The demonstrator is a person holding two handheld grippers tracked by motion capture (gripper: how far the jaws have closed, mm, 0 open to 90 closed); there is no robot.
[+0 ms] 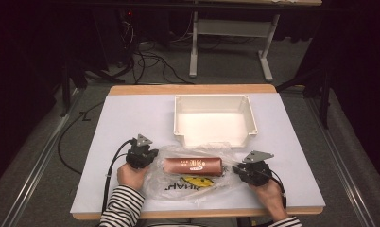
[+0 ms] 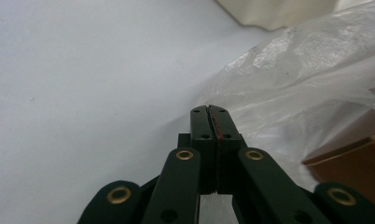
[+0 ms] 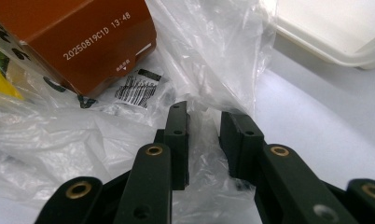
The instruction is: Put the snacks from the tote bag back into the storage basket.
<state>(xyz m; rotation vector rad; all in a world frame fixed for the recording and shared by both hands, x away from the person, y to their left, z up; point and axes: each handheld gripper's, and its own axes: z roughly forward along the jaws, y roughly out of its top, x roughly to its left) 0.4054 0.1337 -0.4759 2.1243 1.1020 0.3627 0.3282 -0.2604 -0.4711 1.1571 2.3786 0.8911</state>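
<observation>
While the left gripper (image 2: 209,109) sits closed beside the plastic bag (image 1: 193,182), the right gripper (image 3: 205,116) is partly open around bag film; brown package (image 1: 194,166) lies between them.

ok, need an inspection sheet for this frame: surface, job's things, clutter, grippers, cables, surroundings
Surface: pale table with wooden edges front and back.
Job's things: brown packet lying in a clear plastic bag near the front; open white bin behind them, nothing seen inside.
Clutter: nothing seen.
Grippers: left gripper shut at the bag's left edge, no film visibly pinched; right gripper open, bag film between its jaws.
Cables: one trails from each gripper toward the person; more lie on the floor behind the table.
Surroundings: dark room, grey floor, white table frame at the back.
</observation>
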